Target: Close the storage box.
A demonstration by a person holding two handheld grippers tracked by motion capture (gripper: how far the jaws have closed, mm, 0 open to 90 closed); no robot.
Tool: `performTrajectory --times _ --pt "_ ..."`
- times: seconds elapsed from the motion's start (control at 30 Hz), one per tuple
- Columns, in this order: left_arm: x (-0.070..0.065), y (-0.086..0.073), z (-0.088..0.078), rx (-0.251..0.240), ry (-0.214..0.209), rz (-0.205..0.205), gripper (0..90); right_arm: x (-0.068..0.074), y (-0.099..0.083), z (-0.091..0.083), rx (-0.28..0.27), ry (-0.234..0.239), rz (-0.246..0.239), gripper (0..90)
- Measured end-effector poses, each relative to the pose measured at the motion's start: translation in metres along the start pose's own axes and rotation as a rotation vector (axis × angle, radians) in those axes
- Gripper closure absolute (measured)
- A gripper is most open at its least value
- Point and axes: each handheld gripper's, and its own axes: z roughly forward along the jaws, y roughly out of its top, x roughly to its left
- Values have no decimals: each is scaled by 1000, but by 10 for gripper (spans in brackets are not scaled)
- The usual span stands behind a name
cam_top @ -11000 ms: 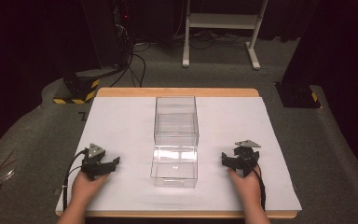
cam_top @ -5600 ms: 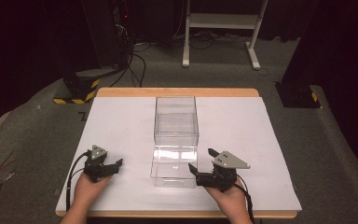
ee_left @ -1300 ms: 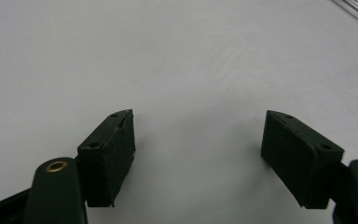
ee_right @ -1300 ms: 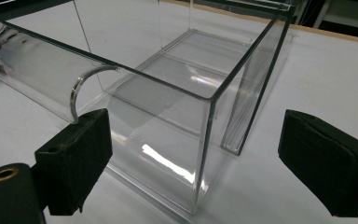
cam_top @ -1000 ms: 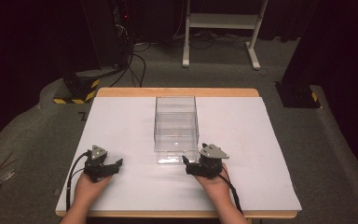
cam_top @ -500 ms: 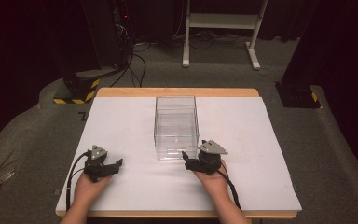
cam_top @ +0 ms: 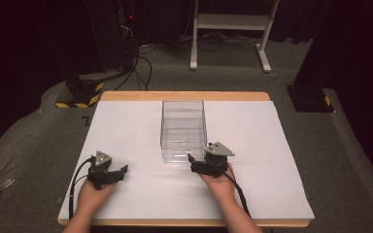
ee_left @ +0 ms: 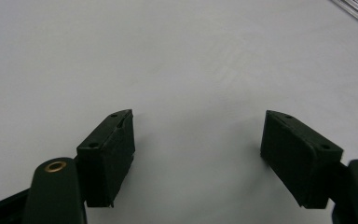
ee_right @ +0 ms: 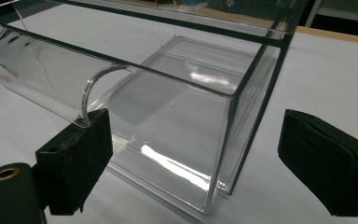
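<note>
— So, where does the clear acrylic drawer box (cam_top: 183, 129) sit?
— Middle of the white table cover (cam_top: 126, 126), toward twelve o'clock from both hands.
— And the right gripper (cam_top: 200, 163)?
— At the box's five o'clock corner, jaws spread wide, the curved front lip (ee_right: 42, 79) touching one pad; nothing is clamped.
— The left gripper (cam_top: 114, 174)?
— Down at seven o'clock, well apart from the box, jaws parted over bare cover.

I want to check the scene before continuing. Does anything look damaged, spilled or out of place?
Nothing stands out. The clear box stands upright and looks intact on the white table cover. The right gripper is open at its near corner; the left gripper rests open.
</note>
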Motion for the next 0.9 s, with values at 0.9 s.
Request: performTrajectory --times 0.9 --pt "0 0 0 2 -1 1 259 -7 14 22 15 -27 19 100"
